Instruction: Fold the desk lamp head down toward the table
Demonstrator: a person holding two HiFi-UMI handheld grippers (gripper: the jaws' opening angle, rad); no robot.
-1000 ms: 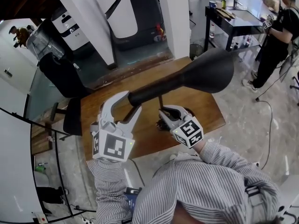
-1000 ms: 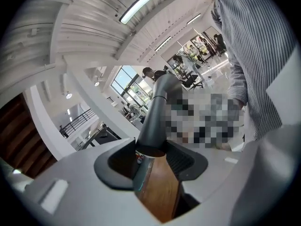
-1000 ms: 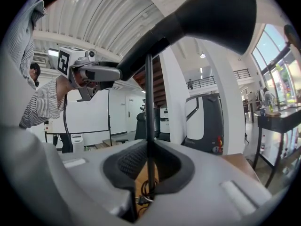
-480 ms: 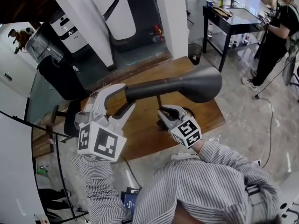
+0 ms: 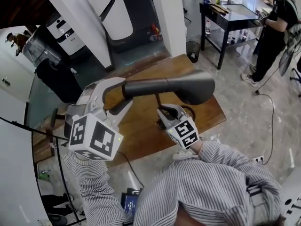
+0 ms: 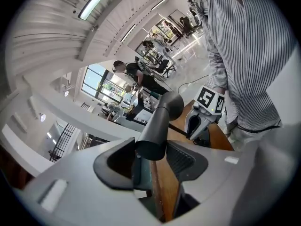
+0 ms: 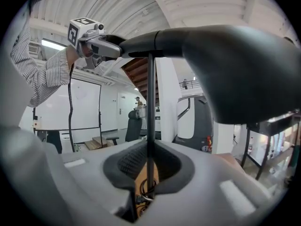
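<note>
A black desk lamp stands on the wooden table (image 5: 141, 131). Its cone-shaped head (image 5: 188, 86) (image 6: 165, 111) (image 7: 244, 55) lies about level above a thin stem (image 5: 158, 100) (image 7: 150, 102). My left gripper (image 5: 123, 92) (image 6: 150, 158) is shut on the head's narrow rear end, with one jaw above it and one below. My right gripper (image 5: 163, 115) (image 7: 148, 168) is shut on the stem low down, near the round base (image 5: 189, 111). Each gripper shows in the other's view: the left gripper (image 7: 106, 44), the right gripper (image 6: 200, 124).
A white pillar (image 5: 164, 13) rises behind the table. A black side table (image 5: 230, 18) with a person (image 5: 273, 27) next to it stands at the back right. A black office chair (image 5: 61, 79) is at the left. A cable (image 5: 269, 126) runs over the floor at the right.
My left gripper has risen and rolled with the lamp's rear end. The head has tipped from slanting upward to about level, its wide mouth lower. My right gripper has stayed put.
</note>
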